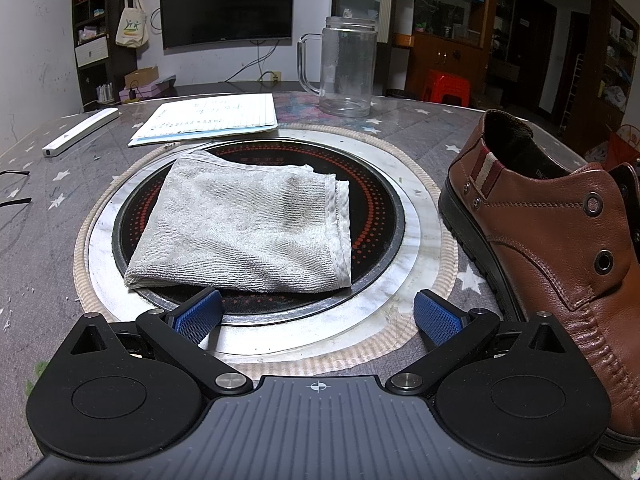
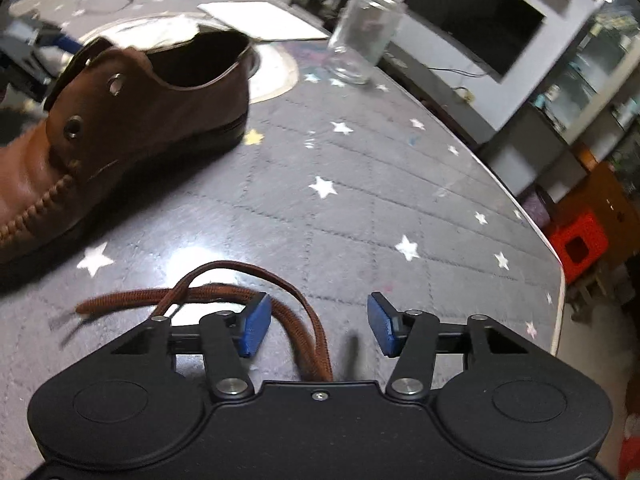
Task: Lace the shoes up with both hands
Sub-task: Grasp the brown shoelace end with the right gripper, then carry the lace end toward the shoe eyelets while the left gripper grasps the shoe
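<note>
The lace (image 2: 256, 300) is seen looped between the spread, empty pads of the right gripper (image 2: 318, 322) – long axis running left twd the shoe (image 2: 132, 120) – while the left gripper (image 1: 316, 314), also open, is kept beside the shoe's other flank.

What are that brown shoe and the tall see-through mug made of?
The brown shoe looks like glossy leather: creases, visible stitching, metal eyelets, with a black, probably rubber sole. The tall clear mug looks like glass, though clear plastic is possible; it's transparent with a moulded handle.

Left gripper (image 1: 318, 316) is sitting wide open over a folded grey towel (image 1: 244, 228) on the round cooktop (image 1: 376, 200), brown shoe (image 1: 560, 248) lying unlaced just beside.
</note>
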`<state>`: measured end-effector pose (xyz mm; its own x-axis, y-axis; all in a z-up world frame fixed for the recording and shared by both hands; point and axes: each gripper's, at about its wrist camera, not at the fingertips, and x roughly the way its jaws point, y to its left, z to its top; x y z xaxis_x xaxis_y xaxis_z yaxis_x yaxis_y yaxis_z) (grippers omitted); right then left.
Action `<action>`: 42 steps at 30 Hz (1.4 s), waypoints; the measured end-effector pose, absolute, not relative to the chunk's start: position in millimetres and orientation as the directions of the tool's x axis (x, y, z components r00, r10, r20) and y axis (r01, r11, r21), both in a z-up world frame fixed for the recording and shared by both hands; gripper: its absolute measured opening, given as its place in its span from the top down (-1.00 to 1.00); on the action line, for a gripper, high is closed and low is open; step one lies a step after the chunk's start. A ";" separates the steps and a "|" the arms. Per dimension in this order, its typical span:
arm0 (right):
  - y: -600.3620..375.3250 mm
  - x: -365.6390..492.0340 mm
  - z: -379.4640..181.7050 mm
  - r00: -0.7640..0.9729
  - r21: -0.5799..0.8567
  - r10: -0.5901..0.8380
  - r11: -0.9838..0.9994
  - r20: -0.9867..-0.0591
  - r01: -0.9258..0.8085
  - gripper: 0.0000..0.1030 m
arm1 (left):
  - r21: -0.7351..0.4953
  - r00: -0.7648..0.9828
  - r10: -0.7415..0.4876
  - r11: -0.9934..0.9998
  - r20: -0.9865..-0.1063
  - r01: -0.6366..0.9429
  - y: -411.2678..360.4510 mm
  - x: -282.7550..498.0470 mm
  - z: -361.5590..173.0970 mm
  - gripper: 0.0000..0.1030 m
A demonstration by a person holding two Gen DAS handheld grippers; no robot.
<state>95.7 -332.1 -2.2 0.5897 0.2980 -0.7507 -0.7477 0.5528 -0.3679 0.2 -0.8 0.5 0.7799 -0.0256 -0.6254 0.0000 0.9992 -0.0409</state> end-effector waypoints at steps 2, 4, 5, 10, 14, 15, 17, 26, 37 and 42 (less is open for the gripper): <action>-328.2 98.2 0.6 0.566 -0.344 0.318 0.542 -0.761 -0.767 -0.07 | -0.041 0.780 -0.025 0.999 -0.625 0.000 -0.8 0.2 0.5 -1.00; -324.7 98.5 3.7 0.540 -0.324 0.336 0.522 -0.772 -0.789 -0.01 | -0.041 0.780 -0.025 0.999 -0.625 0.000 -0.8 0.2 0.5 -0.99; -322.9 98.2 5.1 0.527 -0.317 0.342 0.510 -0.778 -0.800 0.05 | -0.041 0.780 -0.025 0.999 -0.625 0.000 -0.8 0.2 0.5 -1.00; -312.3 104.0 5.2 0.491 -0.301 0.348 0.475 -0.798 -0.827 0.25 | -0.041 0.780 -0.025 0.999 -0.625 0.000 -0.9 0.1 0.4 -1.00; -306.9 107.9 5.5 0.448 -0.254 0.380 0.461 -0.809 -0.850 0.27 | -0.041 0.780 -0.025 0.999 -0.625 0.000 -0.6 -0.5 0.1 -1.00; -306.1 108.7 5.7 0.435 -0.239 0.389 0.459 -0.812 -0.856 0.27 | -0.041 0.780 -0.025 0.999 -0.625 0.000 -0.6 -0.5 0.1 -1.00; -305.8 111.1 5.5 0.414 -0.215 0.398 0.454 -0.819 -0.864 0.33 | -0.041 0.780 -0.025 0.999 -0.625 0.000 -0.6 -0.4 0.1 -0.99; -315.3 126.3 5.0 0.371 -0.094 0.428 0.542 -0.824 -0.835 0.83 | -0.041 0.780 -0.025 0.999 -0.625 0.000 -0.6 0.0 0.1 -1.00; -338.5 129.5 1.5 0.476 -0.090 0.363 0.713 -0.801 -0.695 0.65 | -0.040 0.780 -0.025 0.999 -0.625 0.000 -0.6 0.2 0.0 -1.00; -325.6 117.3 3.1 0.491 -0.239 0.360 0.558 -0.793 -0.795 -0.13 | -0.040 0.780 -0.025 0.999 -0.625 0.000 -1.0 0.4 -0.3 -1.00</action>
